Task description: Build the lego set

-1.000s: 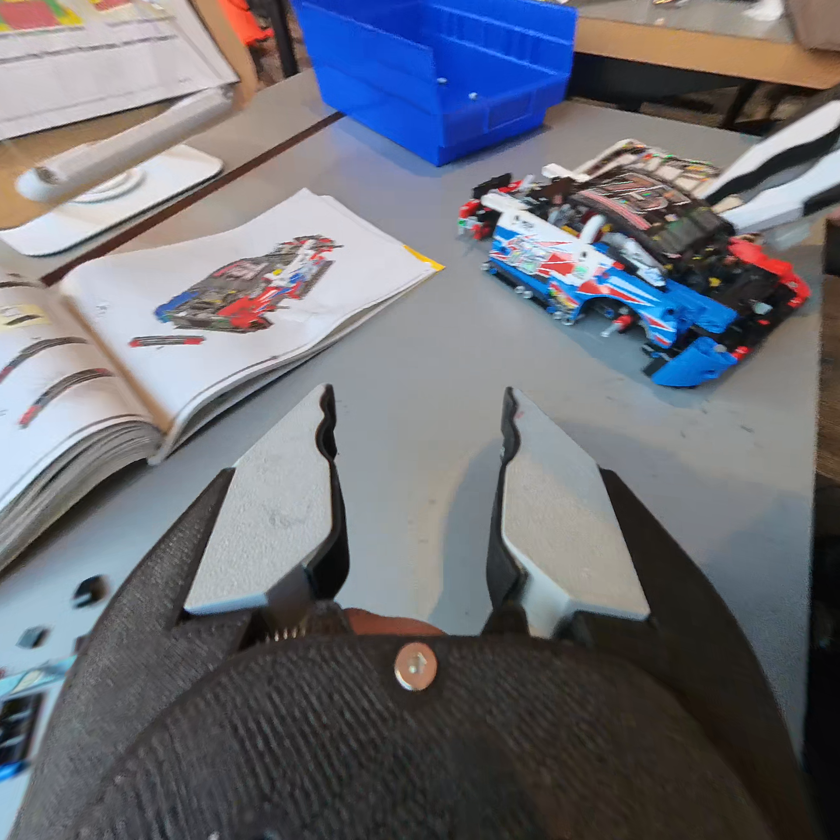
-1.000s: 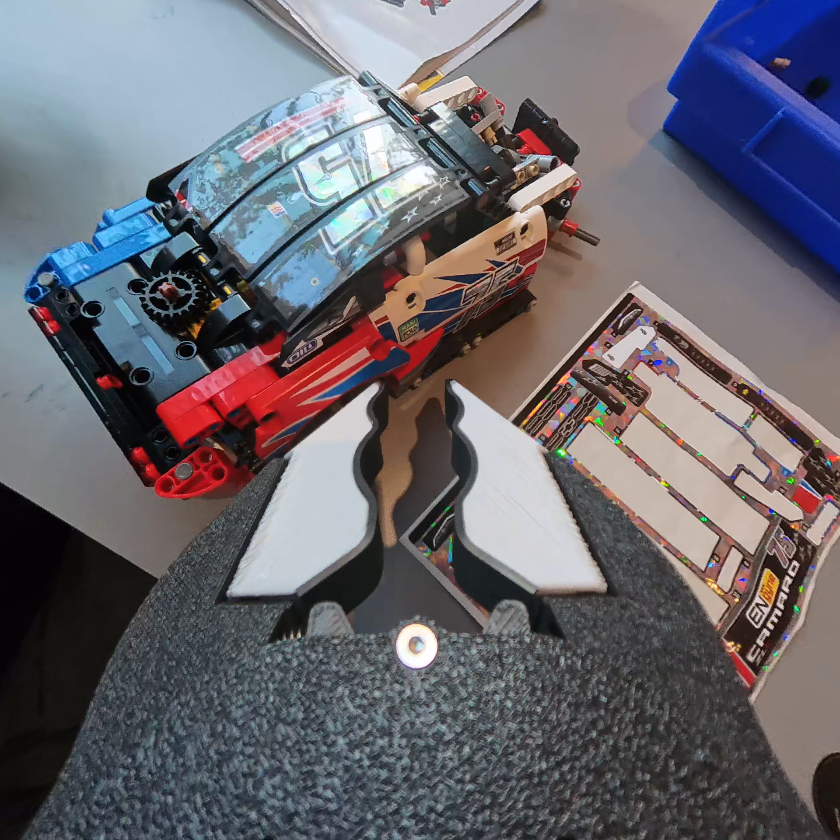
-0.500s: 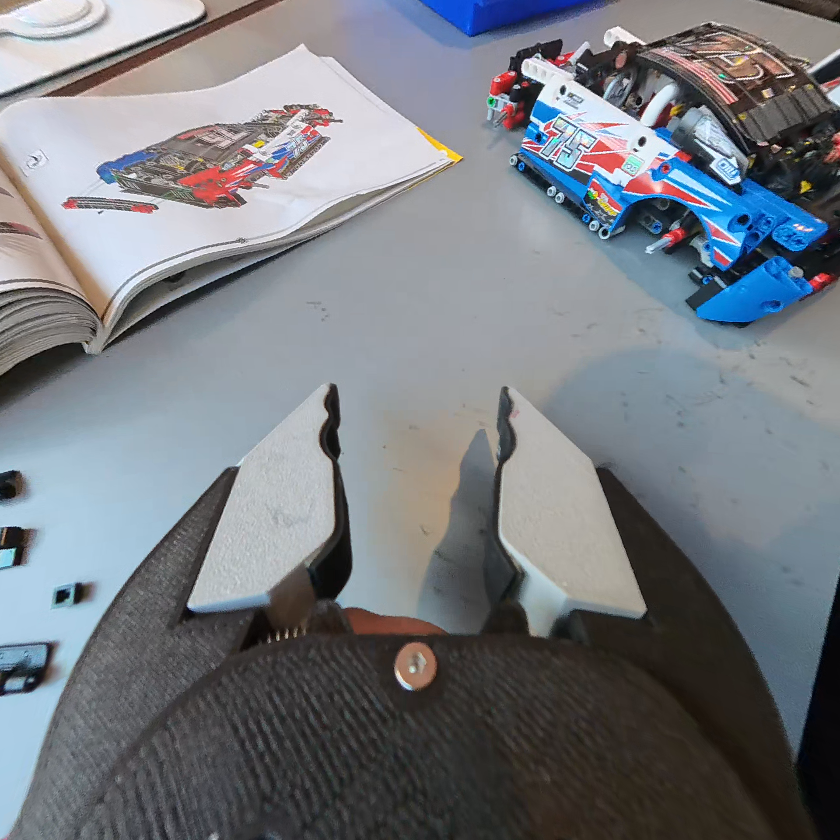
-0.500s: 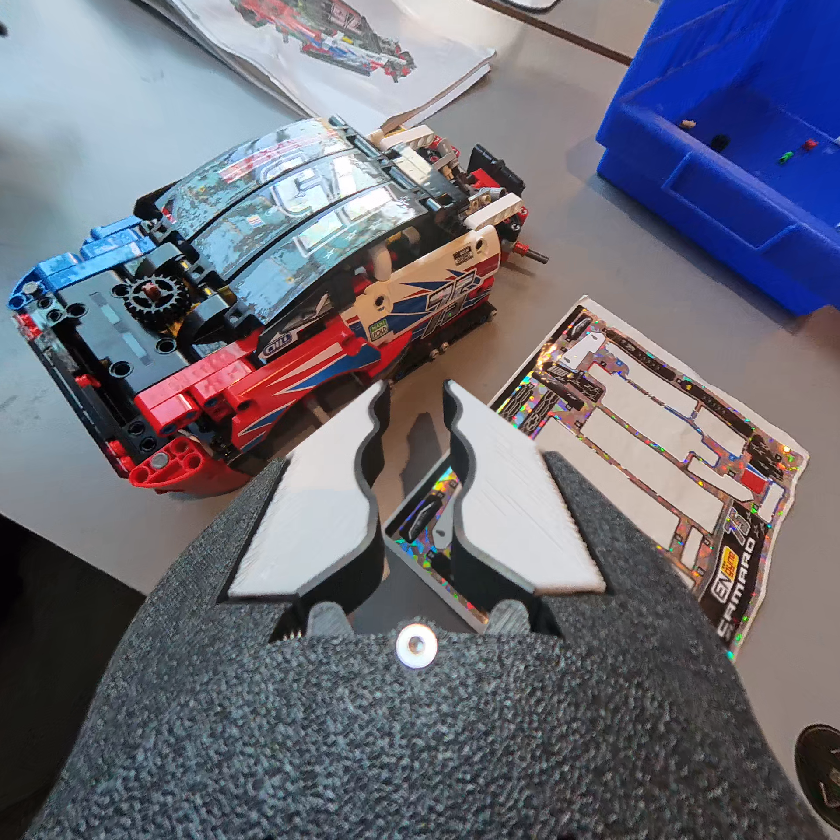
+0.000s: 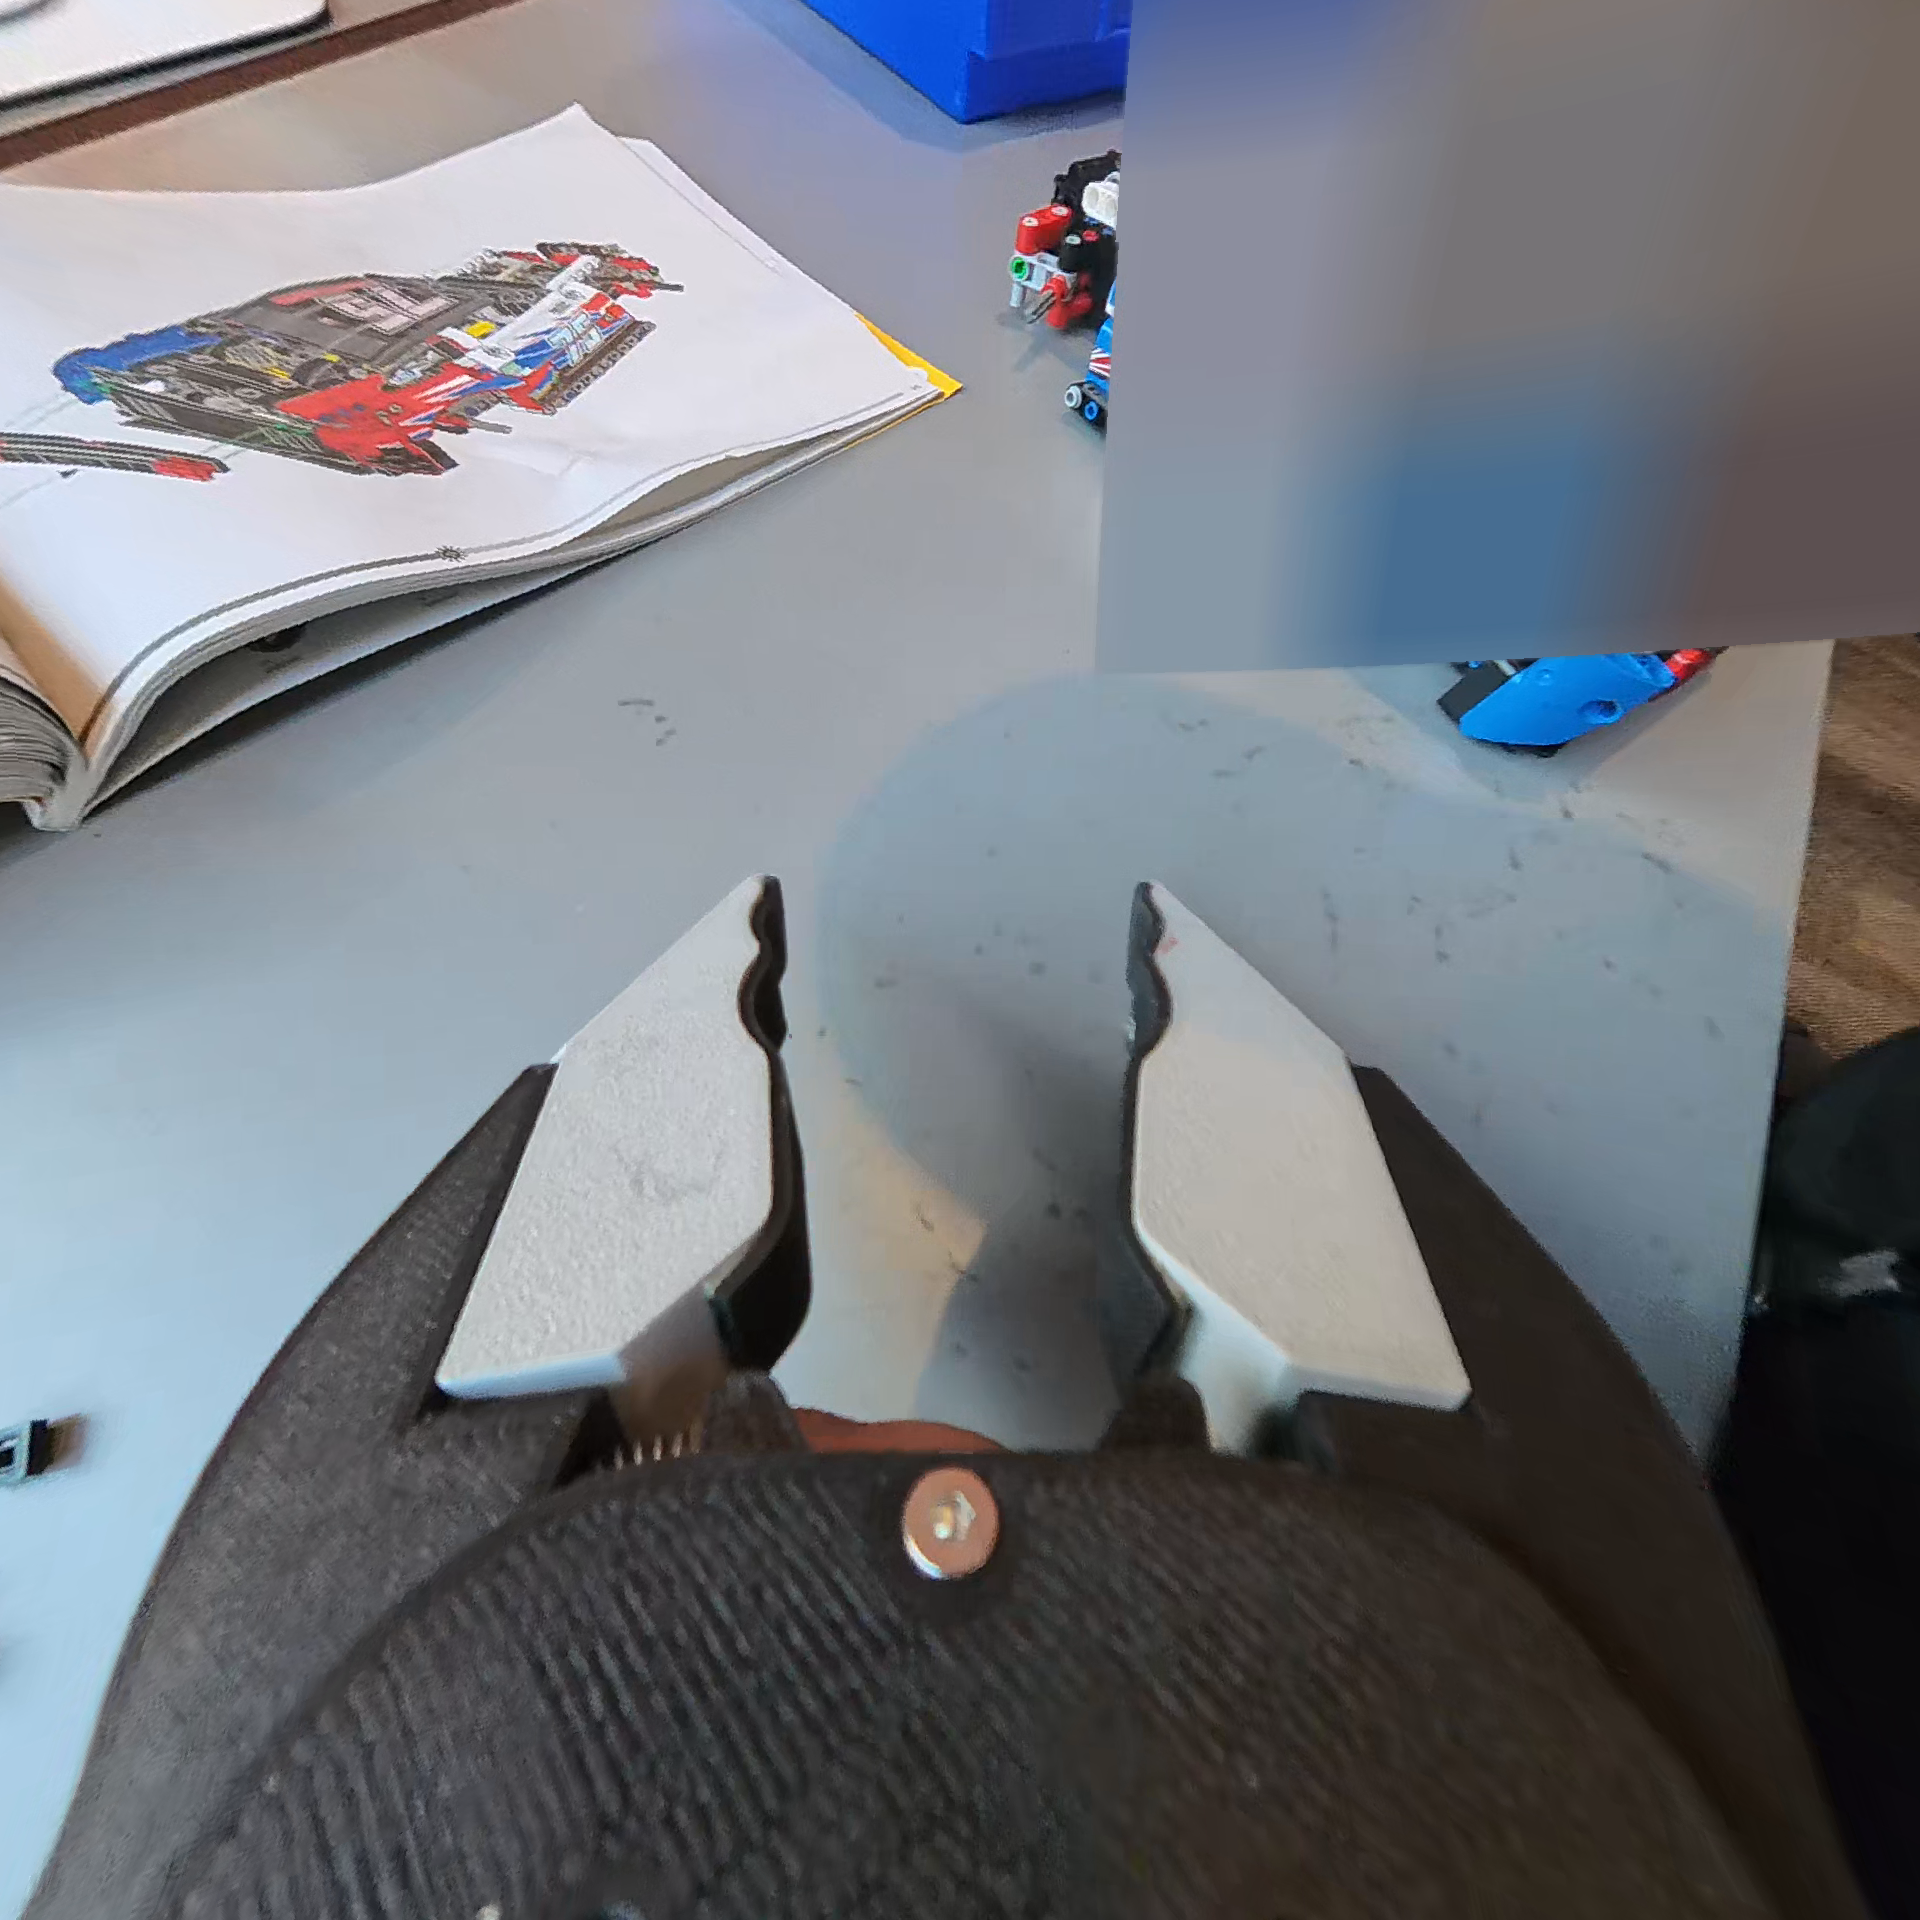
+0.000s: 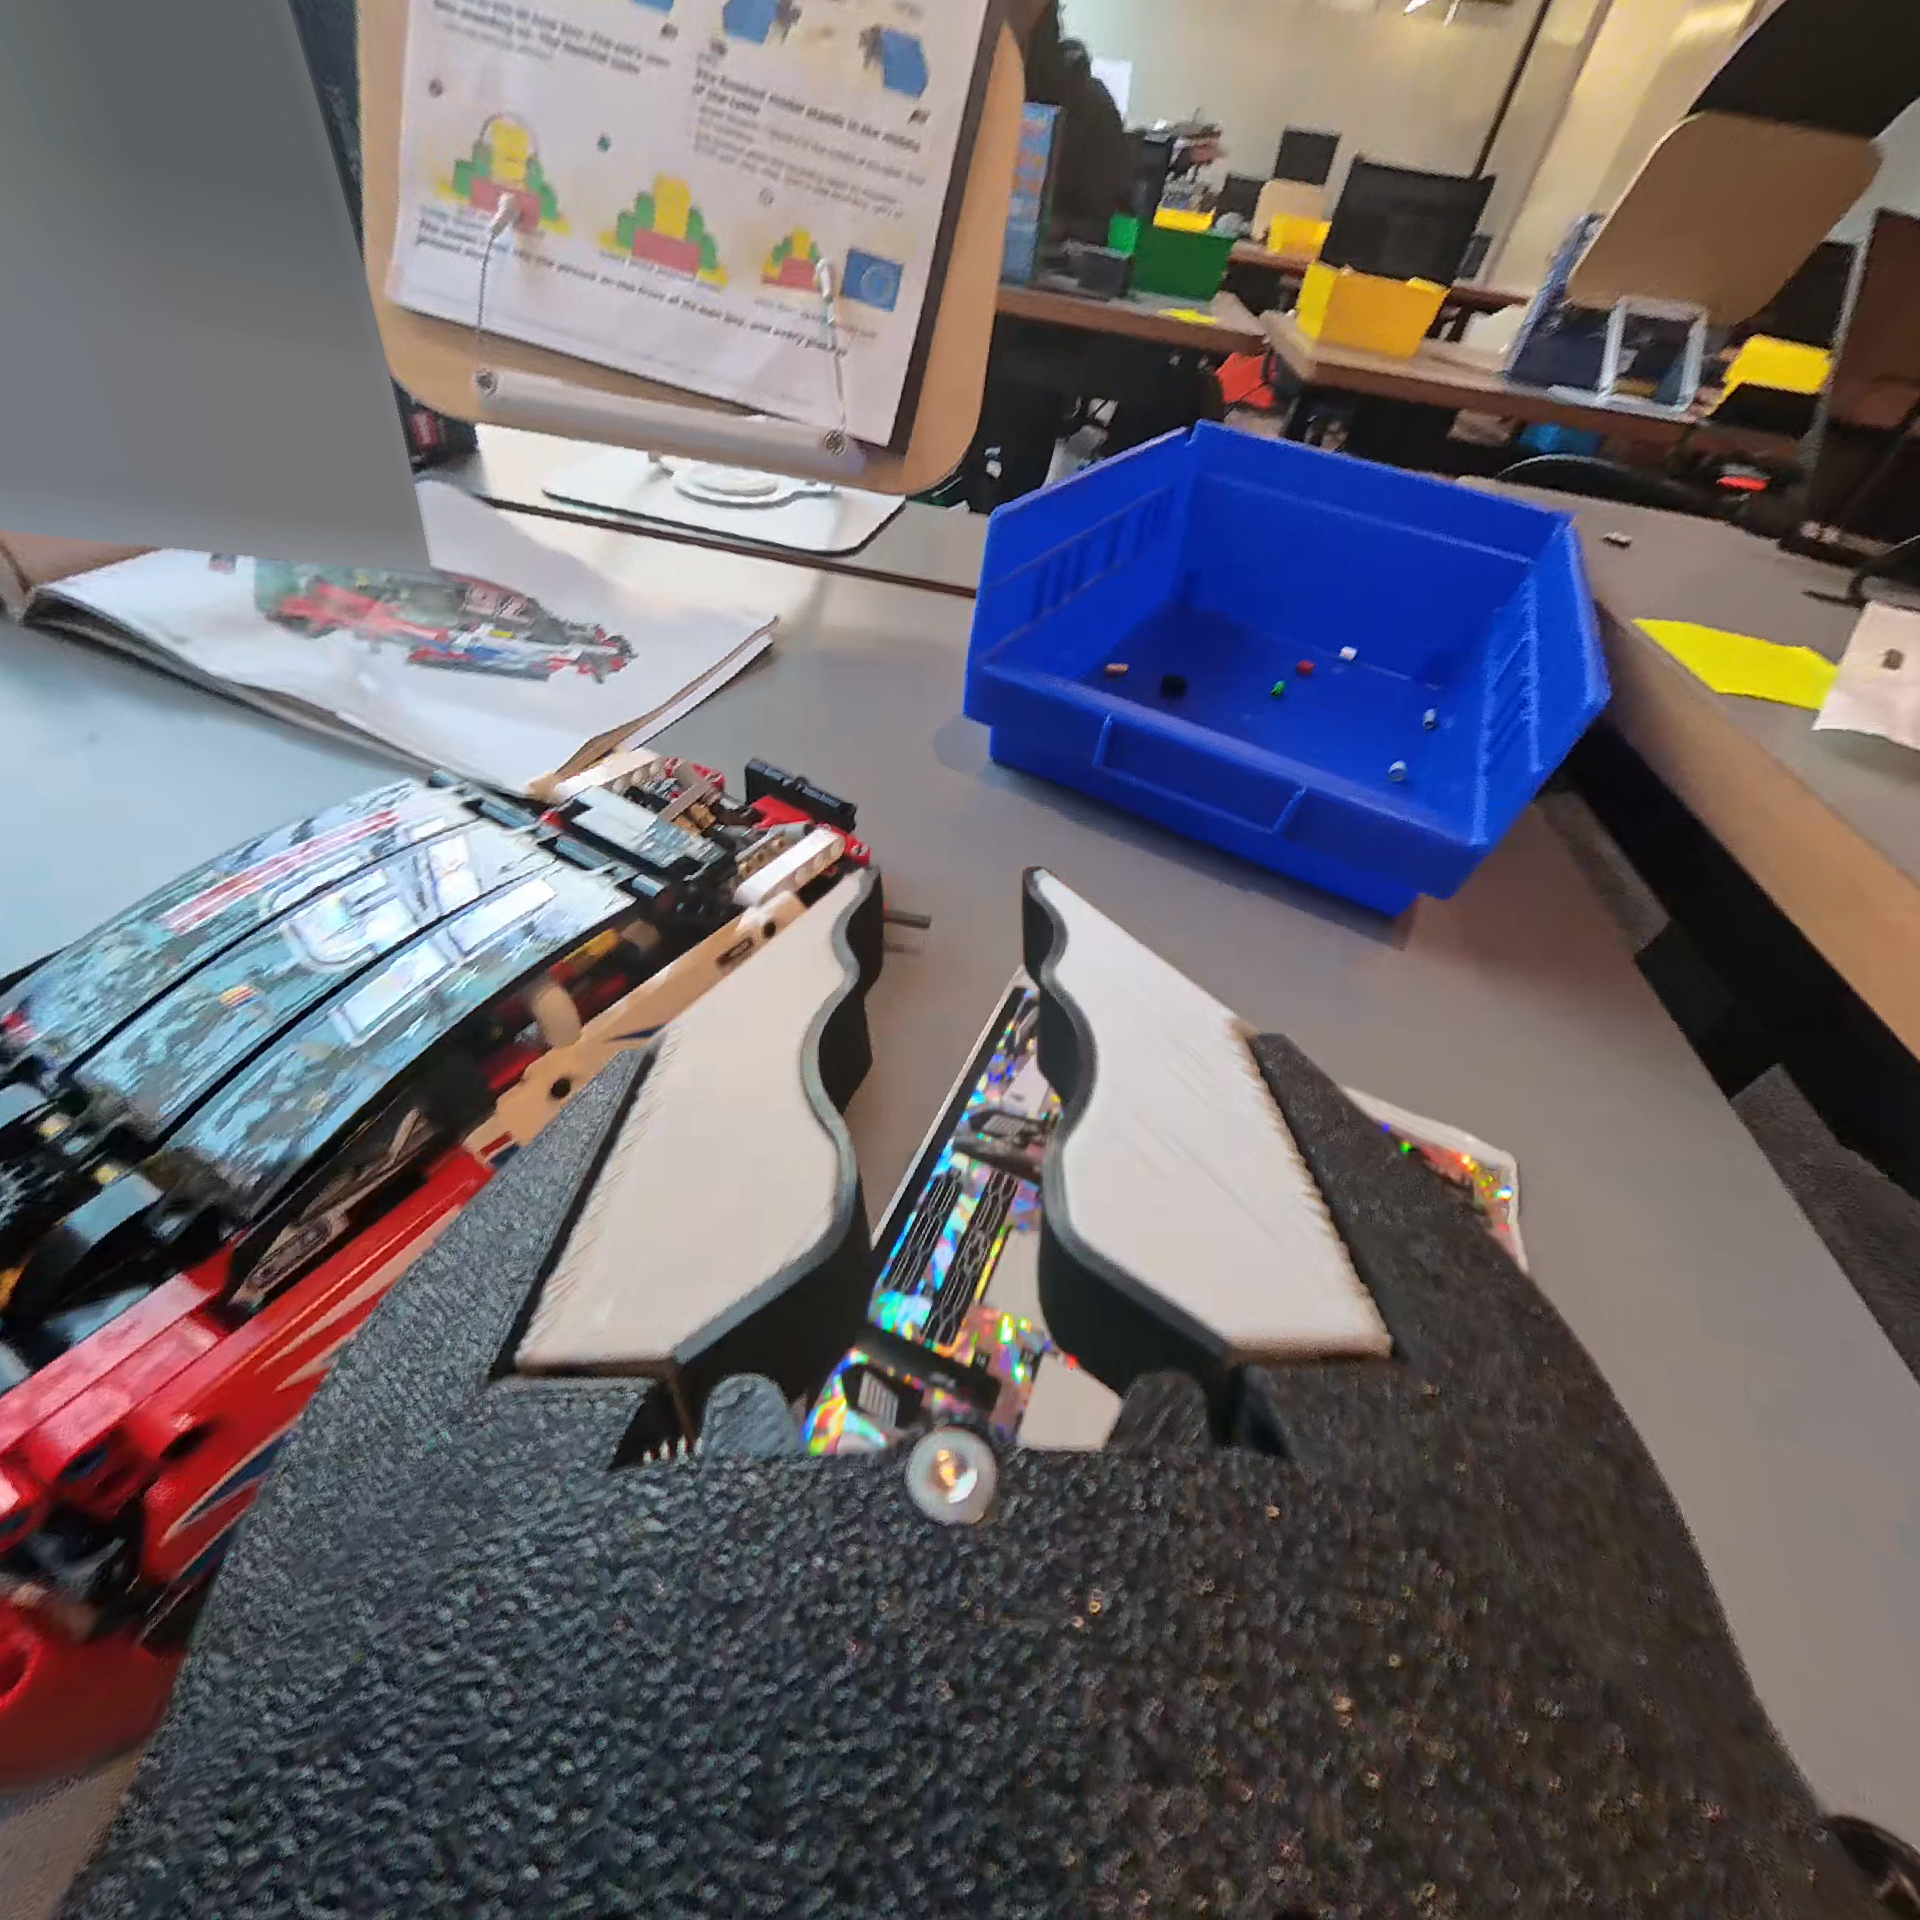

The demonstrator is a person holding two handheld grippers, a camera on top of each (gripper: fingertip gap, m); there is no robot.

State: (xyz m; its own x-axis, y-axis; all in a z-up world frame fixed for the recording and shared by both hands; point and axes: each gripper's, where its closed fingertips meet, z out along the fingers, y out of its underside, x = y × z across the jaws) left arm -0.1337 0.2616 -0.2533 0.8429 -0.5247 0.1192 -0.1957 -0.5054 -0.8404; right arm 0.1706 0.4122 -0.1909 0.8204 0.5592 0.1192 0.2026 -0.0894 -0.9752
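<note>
Now | left gripper [image 5: 954, 896] empty, apart | right gripper [image 6: 951, 891] beside lego car [image 6: 312, 997]

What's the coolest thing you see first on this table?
The big red, blue and black lego race car grabs the eye, sitting just left of the right gripper. Behind it lies the open instruction book, with a bright blue bin holding a few tiny pieces off to the right.

Pale grey wavy-edged fingers [image 5: 644, 1153] are set in each textured black 3D-printed gripper body, where a silver screw [image 5: 950, 1523] is seen.
</note>
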